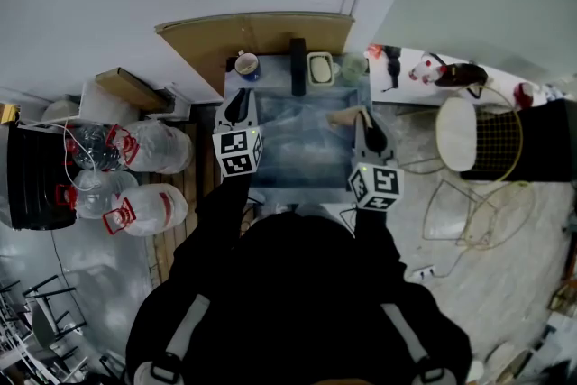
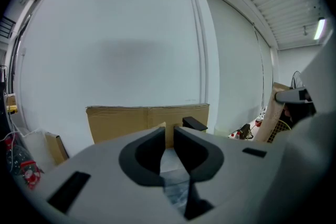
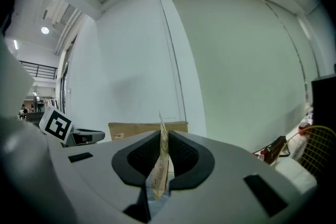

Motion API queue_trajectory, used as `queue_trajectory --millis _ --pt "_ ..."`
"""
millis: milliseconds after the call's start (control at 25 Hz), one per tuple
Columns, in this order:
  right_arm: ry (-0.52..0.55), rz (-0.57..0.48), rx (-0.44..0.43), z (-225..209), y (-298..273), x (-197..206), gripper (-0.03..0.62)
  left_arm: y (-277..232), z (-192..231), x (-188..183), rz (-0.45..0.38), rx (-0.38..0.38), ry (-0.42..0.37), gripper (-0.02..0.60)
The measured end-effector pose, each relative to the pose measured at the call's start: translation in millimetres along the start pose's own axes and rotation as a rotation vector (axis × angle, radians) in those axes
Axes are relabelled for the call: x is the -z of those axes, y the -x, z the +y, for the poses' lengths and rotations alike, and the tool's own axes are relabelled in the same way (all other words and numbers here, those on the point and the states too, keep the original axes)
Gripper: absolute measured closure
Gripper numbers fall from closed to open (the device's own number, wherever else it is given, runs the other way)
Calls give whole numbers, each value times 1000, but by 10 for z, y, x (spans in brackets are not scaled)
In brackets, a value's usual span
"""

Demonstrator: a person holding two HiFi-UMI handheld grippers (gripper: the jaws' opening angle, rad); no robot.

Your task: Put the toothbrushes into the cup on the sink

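The sink [image 1: 270, 179] lies straight ahead of me, with a blue cup [image 1: 246, 64] on its back rim left of the black faucet [image 1: 297, 66]. A clear cup [image 1: 352, 68] stands right of the soap dish [image 1: 320, 68]. My right gripper [image 1: 365, 114] [image 3: 163, 139] hovers over the basin's right side, shut on a flat tan paper packet [image 3: 160, 170] [image 1: 342, 116] that stands on edge between the pads. Over the basin's left side my left gripper [image 1: 238, 95] [image 2: 169, 134] is open by a narrow gap, with nothing in it.
Clear water jugs [image 1: 144, 147] and a black crate [image 1: 32, 176] sit on the floor at left. Cardboard [image 1: 252, 32] leans on the wall behind the sink. A white stool [image 1: 457, 132] and a wire basket [image 1: 498, 144] stand at right.
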State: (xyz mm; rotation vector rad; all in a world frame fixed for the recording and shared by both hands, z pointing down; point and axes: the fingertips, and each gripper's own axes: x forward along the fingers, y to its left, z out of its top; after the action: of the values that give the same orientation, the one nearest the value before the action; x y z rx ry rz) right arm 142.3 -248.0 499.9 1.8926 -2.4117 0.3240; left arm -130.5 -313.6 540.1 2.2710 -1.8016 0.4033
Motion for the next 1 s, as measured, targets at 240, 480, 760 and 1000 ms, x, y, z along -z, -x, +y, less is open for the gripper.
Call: queue_trajectory --millis 240,480,760,1000 --pt "0 -11 8 24 76 -17 554 174 -188 136 7 34 3 559" --pt "18 -40 16 -2 64 -146 554 319 -414 350 25 85 6 580" --pt "58 -81 36 -96 -94 -372 554 487 -589 372 4 126 -2 580" --pt "103 -124 72 -192 -303 -555 554 564 -704 320 -15 156 -11 580"
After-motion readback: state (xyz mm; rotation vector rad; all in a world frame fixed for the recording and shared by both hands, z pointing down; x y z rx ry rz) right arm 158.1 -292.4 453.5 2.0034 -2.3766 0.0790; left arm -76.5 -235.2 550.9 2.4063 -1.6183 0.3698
